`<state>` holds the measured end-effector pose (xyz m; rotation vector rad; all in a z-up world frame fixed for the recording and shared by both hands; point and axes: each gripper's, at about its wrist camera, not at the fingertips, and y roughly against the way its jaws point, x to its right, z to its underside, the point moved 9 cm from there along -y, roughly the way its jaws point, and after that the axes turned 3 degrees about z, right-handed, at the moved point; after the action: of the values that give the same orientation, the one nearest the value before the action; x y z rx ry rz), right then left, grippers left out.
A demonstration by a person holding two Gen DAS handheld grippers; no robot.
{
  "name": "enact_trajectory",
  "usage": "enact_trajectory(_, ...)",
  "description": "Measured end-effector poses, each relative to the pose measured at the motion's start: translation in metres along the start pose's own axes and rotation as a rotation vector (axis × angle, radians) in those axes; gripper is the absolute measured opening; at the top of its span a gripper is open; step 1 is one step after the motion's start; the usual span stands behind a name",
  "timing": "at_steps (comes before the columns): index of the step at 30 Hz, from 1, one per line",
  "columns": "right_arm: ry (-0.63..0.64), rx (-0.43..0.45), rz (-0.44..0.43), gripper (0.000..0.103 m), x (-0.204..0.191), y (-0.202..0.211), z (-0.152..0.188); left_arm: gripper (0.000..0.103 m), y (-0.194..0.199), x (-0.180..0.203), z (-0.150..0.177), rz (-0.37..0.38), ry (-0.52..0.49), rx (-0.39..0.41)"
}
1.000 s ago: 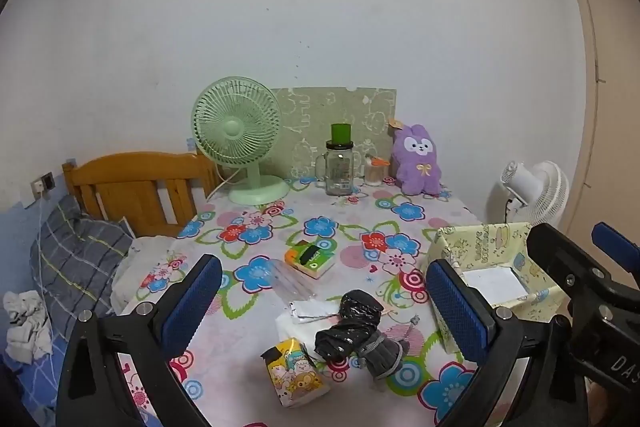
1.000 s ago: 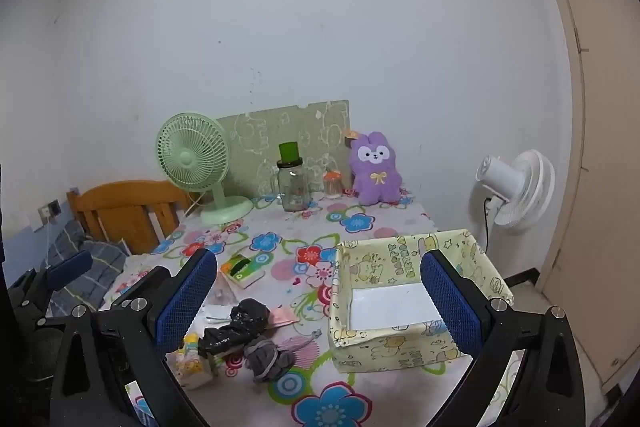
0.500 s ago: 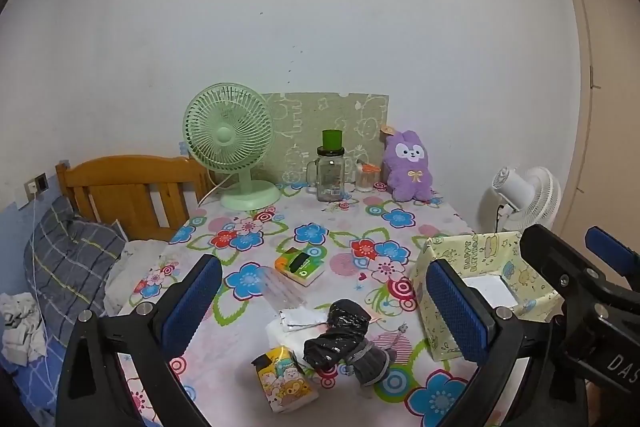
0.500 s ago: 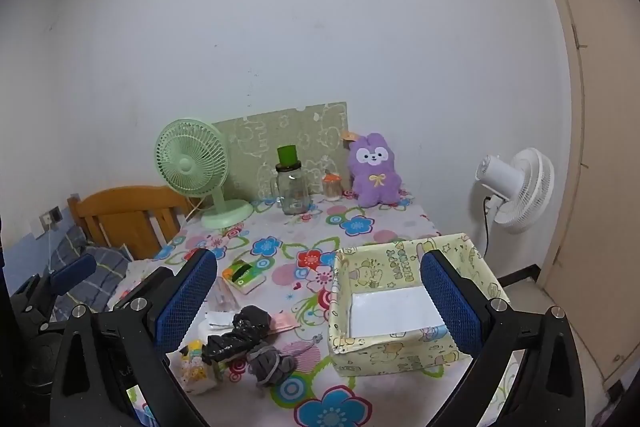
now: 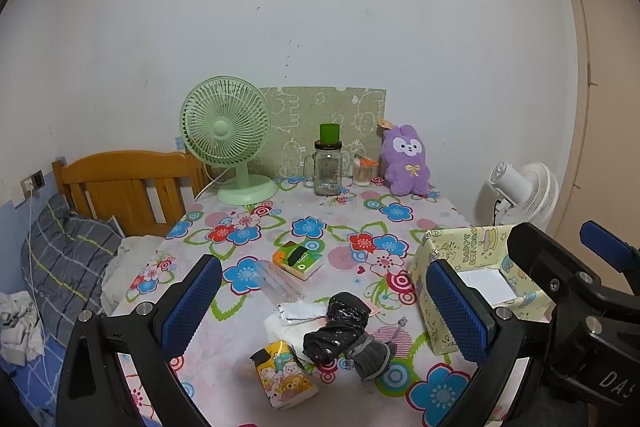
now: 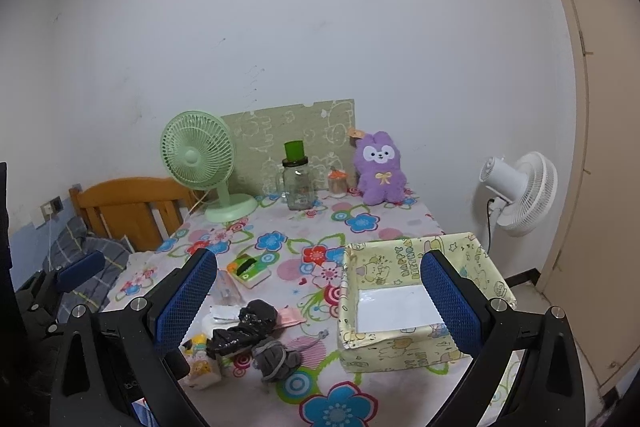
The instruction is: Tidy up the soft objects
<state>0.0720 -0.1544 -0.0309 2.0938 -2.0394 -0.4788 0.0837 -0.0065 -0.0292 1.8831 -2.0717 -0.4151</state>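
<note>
A flowered cloth covers the worktop [image 5: 248,227]. Along its far edge stand a green fan [image 5: 230,143], a glass jar [image 5: 327,171] and a purple plush [image 5: 405,161]. The yellow box [image 6: 400,259] sits at the right edge; a black bundle [image 5: 338,327], grey socks [image 5: 370,355] and tissue packs [image 5: 285,375] lie near the front edge.

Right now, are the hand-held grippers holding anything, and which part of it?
Nothing is held. The left hand-held gripper and the right hand-held gripper are both open above the table, with nothing between their fingers.

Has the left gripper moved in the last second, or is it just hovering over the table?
Yes. In the left wrist view the green fan and the purple plush have shifted left and shrunk slightly, so the left gripper has drawn back, swinging rightward.
</note>
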Motion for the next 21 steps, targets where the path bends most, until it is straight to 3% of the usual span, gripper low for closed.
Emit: enact_trajectory(21,-0.002,-0.014,-0.001,0.103,-0.0018,-0.0044,0.0003,0.103,-0.0020,0.0050,0.0005,0.005,-0.009,0.005)
